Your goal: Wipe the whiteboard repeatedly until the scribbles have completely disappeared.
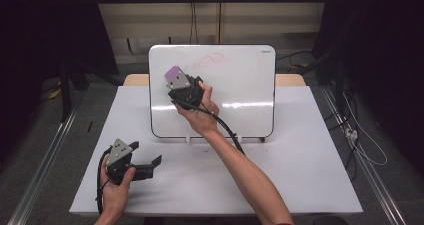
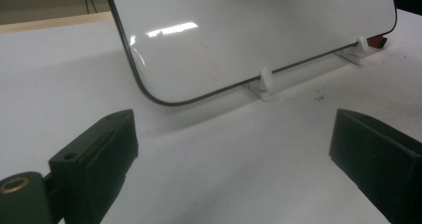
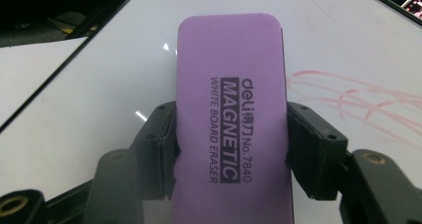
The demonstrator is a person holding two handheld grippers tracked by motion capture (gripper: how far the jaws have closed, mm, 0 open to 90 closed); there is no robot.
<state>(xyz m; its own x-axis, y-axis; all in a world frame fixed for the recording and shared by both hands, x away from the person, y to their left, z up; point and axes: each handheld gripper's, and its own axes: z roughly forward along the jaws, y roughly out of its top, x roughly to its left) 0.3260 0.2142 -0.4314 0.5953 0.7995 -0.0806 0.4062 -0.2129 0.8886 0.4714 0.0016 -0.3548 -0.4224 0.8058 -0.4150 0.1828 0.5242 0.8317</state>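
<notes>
The right gripper (image 3: 229, 149) is clamped on the purple eraser (image 3: 231, 109) by its long sides, so the flat face can wipe the whiteboard (image 1: 240, 85) — it sits at the board's upper left, with the red scribble (image 1: 205, 61) just to its right. The left gripper (image 1: 142, 166) idles on the table (image 1: 300, 175), jaws wide, holding nothing.

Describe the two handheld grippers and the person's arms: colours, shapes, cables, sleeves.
Both are black two-jaw handheld units. The left gripper and the right gripper each carry a grey three-cornered plate with small holes on top. A black cable trails from the right one along the forearm; another loops beside the left hand. The fingers are blocky, with screw holes and brass inserts lower down. Forearms are bare, no sleeves visible.
</notes>
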